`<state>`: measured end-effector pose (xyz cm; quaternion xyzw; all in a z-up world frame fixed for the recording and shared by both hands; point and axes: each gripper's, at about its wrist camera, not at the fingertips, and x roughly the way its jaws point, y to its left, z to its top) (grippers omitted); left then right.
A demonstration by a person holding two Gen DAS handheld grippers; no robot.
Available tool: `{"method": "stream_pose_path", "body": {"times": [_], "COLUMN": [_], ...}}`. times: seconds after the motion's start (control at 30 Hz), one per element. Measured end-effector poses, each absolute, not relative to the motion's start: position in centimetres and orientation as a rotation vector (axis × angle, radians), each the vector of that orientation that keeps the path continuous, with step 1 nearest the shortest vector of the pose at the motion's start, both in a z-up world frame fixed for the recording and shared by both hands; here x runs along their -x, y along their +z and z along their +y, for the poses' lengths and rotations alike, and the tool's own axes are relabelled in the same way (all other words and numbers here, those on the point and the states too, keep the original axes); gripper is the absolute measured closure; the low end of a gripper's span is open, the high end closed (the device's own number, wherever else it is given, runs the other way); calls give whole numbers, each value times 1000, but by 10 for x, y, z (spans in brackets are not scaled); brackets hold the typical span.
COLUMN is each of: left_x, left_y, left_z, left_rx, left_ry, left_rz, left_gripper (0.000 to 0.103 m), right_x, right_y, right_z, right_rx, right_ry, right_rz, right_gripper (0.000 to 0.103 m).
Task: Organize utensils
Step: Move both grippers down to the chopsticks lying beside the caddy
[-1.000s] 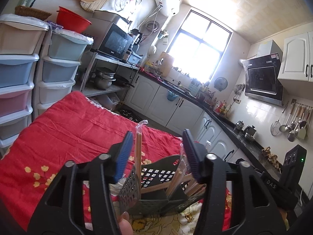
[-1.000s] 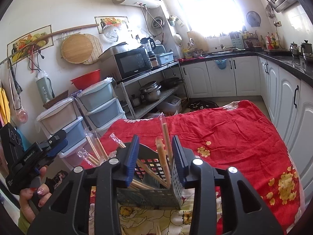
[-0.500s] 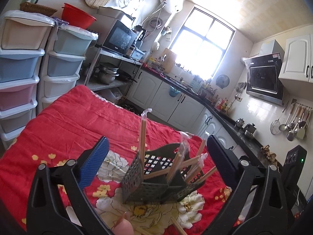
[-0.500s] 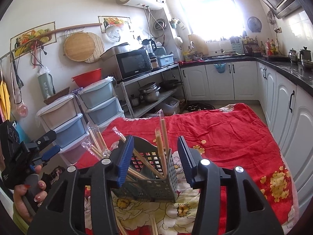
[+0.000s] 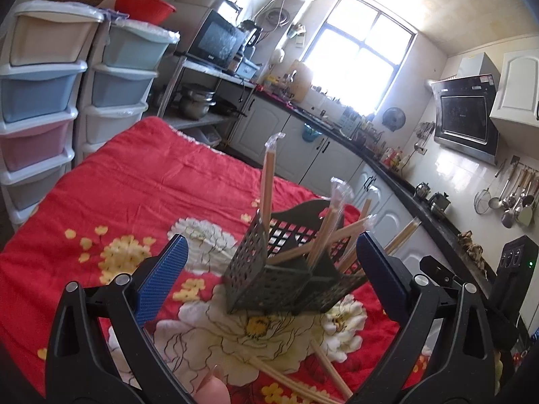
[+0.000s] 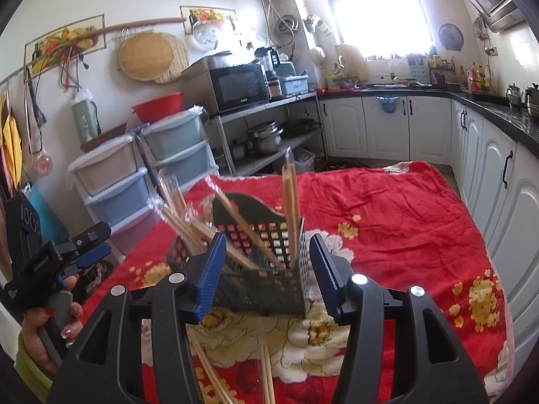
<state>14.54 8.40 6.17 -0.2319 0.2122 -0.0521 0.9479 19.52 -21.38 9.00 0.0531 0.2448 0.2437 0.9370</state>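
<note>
While my left gripper (image 5: 269,269) stands with its blue pads wide apart and nothing between them, my right gripper (image 6: 266,271) is spread as well, less widely, and grips nothing either. Closest to me, a few loose wrapped chopsticks (image 5: 328,368) lie flat on the red flowered cloth (image 5: 134,181), on the big white blossom printed there; from the right wrist I see them (image 6: 266,370) running under the gripper frame. Just past the fingertips stands the dark perforated utensil caddy (image 5: 269,279), upright on the cloth, framed by the fingers of both grippers in each view but touched by neither, as far as I can tell. One wrapped pair of chopsticks (image 5: 267,185) rises nearly upright from its near corner compartment, and several more lean outward at slants from the other compartments (image 6: 178,215). From the right wrist I see my left hand (image 6: 50,323) off to the side, wrapped round its gripper's handle. Beyond the table stand stacked plastic drawers (image 5: 37,101), a red basin (image 5: 143,3) on top of them, a microwave (image 5: 215,40) on a metal shelf, white cabinets (image 6: 384,128) and a bright window (image 5: 357,54).
</note>
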Motion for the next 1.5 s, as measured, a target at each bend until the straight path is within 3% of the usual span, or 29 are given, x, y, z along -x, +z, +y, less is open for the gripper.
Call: {"method": "stream_pose_path", "body": {"times": [1.37, 1.5], "left_x": [-134, -136], "left_y": [-21, -28], "left_z": [69, 65], "left_rx": [455, 465], "left_ry": [-133, -161], "left_rz": [736, 771], "left_gripper": [11, 17], "right_x": [-186, -188], "right_y": [-1, -8], "right_z": [-177, -176], "right_rx": [63, 80], "right_ry": [581, 585], "right_rz": [781, 806], "right_gripper": [52, 52]}}
